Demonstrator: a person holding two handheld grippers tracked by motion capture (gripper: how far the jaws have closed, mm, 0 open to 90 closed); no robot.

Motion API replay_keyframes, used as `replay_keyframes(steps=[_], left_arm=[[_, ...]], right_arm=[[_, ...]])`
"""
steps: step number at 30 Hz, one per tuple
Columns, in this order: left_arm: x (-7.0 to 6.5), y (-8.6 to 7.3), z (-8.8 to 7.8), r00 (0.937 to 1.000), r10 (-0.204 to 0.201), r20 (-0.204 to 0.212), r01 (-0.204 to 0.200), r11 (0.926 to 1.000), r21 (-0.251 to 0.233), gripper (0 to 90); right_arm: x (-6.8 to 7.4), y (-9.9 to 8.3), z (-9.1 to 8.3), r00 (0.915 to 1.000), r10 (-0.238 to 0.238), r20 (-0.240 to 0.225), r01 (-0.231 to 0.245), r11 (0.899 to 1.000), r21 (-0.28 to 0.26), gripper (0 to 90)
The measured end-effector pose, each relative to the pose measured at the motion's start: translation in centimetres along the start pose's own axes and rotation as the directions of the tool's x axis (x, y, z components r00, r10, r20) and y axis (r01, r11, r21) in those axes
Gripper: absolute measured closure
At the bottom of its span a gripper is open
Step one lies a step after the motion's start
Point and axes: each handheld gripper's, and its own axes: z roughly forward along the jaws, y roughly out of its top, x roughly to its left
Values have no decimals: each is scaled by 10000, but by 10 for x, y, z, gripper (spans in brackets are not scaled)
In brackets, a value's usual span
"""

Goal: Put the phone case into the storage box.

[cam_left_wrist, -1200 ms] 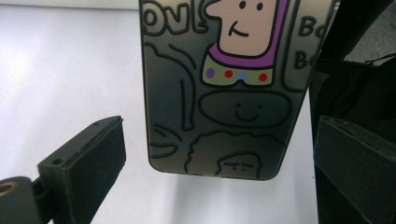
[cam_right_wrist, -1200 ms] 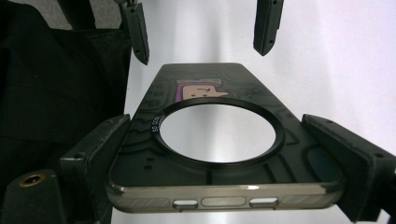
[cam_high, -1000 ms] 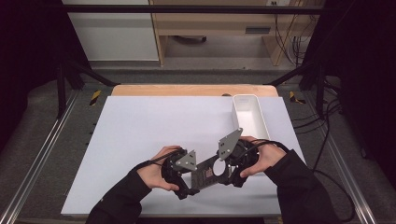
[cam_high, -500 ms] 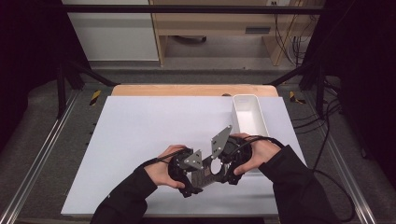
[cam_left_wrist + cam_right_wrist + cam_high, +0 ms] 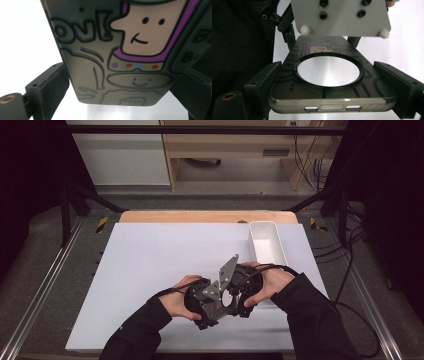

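While both grippers hold the phone case (image 5: 332, 82) near the worktop's (image 5: 150, 260) front edge, keep it level.
L gripper (image 5: 207, 307) & R gripper (image 5: 235, 297) jaws clamped on opposite ends; equal pressure, no twisting.

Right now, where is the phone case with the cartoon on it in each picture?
High view: the phone case is low in the middle, between the two grippers, mostly hidden under them.
Left gripper view: it fills the middle, cartoon side showing, between the black jaws.
Right gripper view: it lies flat across the lower middle, ring in its centre.
Shared landmark: the white table sheet.
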Motion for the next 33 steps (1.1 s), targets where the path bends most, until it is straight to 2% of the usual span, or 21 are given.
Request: replay_keyframes(steps=[12,19,33], left_arm=[[-2,4,4,9997,215,142,-218,9996,200,99],[-4,4,4,9992,407,30,-407,9990,200,115],[-4,3,2,9987,477,-159,-478,9988,-63,118]], right_arm=[[1,3,2,10000,-68,-33,69,9998,198,119],[1,3,1,10000,-91,-12,92,9998,187,119],[4,3,-2,9995,-266,183,269,9995,-165,110]])
